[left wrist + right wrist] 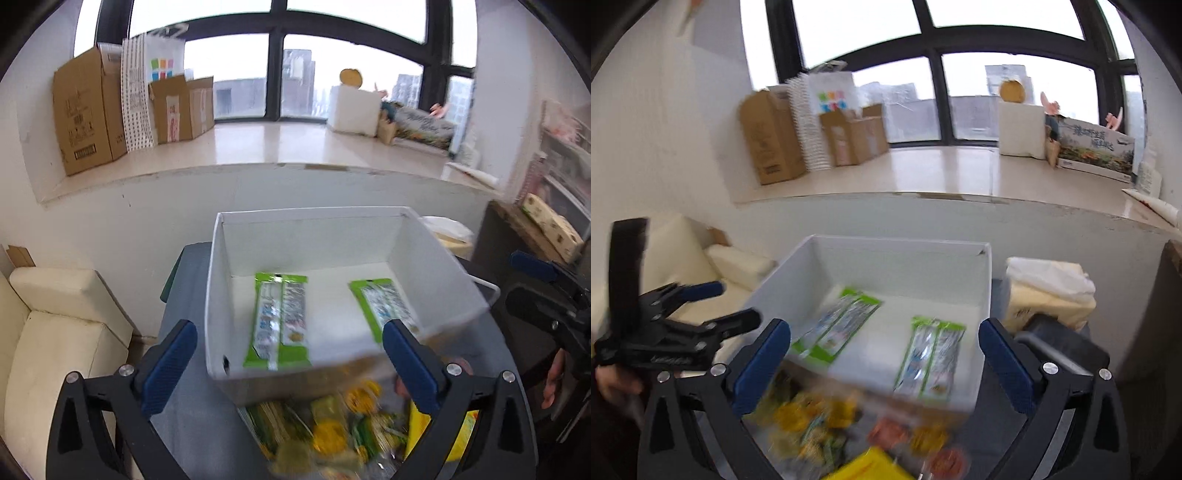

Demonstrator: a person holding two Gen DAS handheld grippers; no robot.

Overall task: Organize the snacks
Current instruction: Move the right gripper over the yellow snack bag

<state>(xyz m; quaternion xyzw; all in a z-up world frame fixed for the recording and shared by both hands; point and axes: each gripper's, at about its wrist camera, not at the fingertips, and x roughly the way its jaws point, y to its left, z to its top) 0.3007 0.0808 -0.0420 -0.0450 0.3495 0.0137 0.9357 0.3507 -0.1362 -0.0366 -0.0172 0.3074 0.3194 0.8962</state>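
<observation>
Gaping wide and empty, both grippers [288, 358] [884, 356] hover over blurred, probably snack, packets [328, 428].

Overcast daylight through a tall black-framed window [275, 62], with grey city towers beyond. Along the glossy cream stone sill [266, 142]: brown cardboard cartons [86, 114] at left, a white foam block [352, 109] topped by a round yellow object and a long printed landscape box [1097, 151] at right. Below, a scuffed white plaster wall [155, 214]. In the left corner, a cream leather armchair [48, 332]. At right, a blurred shelf unit [565, 158].
</observation>
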